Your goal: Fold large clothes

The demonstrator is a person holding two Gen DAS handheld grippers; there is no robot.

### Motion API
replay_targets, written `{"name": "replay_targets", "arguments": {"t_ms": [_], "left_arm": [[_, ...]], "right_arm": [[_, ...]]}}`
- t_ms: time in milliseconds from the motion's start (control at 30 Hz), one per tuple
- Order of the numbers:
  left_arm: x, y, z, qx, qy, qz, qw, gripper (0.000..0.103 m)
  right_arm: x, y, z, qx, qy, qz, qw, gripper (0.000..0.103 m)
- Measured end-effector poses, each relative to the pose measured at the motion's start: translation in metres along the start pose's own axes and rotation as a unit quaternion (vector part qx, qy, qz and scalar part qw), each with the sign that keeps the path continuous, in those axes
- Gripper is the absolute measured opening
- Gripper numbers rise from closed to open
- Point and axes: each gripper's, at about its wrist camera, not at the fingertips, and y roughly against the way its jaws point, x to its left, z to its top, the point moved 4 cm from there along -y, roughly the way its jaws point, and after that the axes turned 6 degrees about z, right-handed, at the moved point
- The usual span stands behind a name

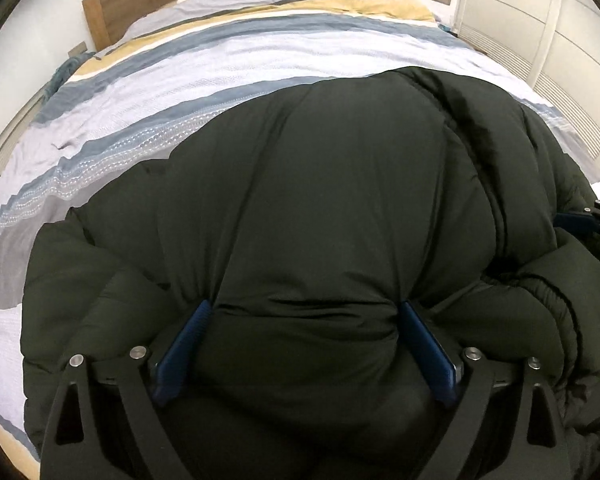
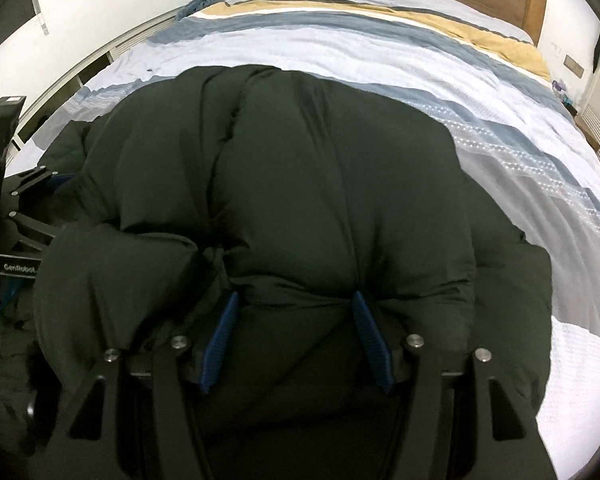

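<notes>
The left tongs [image 1: 304, 312] stand wide apart, with a thick roll of the dark puffer jacket [image 1: 340, 200] bulging between the blue pads [image 1: 188, 344]; the padding pinches in at each pad, so the pads bear on it, and I read this as a grip on the roll, though a loose one. The right tongs [image 2: 296, 304] sit narrower and are clamped on a neighbouring bunch of the same jacket, creases running into both pads.

The jacket lies folded in a puffy mound on the bed [image 1: 260, 60], over the striped duvet [image 2: 480, 92], near its front edge.

The main risk is the springiness of the fill. If either pair lets go before the fold is pressed flat, the trapped air is likely to push the layer back open. The slick shell may also slip out of the wide left grip, leaving one side lower and the fold skewed. A sleeve roll [image 1: 540, 304] lies between the two tongs and could drag out of the bundle. Pulling toward the bed's edge might slide the whole mound off.
</notes>
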Motion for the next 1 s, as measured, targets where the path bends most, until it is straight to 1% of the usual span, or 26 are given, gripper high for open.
{"name": "replay_targets", "arguments": {"t_ms": [100,167,267,467,567,667,767,833,1000], "left_arm": [[-0.001,0.001,0.000,-0.001,0.001,0.002,1.0000,0.093],[-0.001,0.005,0.001,0.002,0.001,0.002,1.0000,0.093],[0.001,0.019,0.005,0.002,0.000,0.005,1.0000,0.093],[-0.002,0.056,0.006,-0.014,0.005,0.001,0.9999,0.093],[-0.004,0.064,0.004,-0.016,0.009,0.001,0.9998,0.093],[-0.010,0.061,0.001,-0.013,0.003,0.008,0.9999,0.093],[-0.010,0.053,-0.007,-0.004,0.000,0.012,0.9999,0.093],[-0.010,0.052,-0.012,-0.001,0.001,0.014,0.9999,0.093],[-0.006,0.051,-0.017,0.004,0.006,0.011,0.9999,0.093]], "right_arm": [[0.002,0.000,-0.001,0.002,-0.001,-0.001,1.000,0.059],[0.005,0.003,0.002,0.011,0.003,-0.008,1.000,0.059],[0.012,0.015,0.008,0.018,0.003,-0.013,1.000,0.059],[0.028,0.057,0.019,-0.010,0.003,0.005,1.000,0.059],[0.034,0.068,0.018,-0.018,-0.002,0.013,1.000,0.059],[0.035,0.063,0.011,-0.008,-0.004,0.012,1.000,0.059],[0.030,0.051,-0.004,0.006,-0.018,0.012,1.000,0.059],[0.029,0.049,-0.011,0.006,-0.022,0.009,1.000,0.059],[0.027,0.053,-0.016,0.009,-0.025,0.005,1.000,0.059]]}}
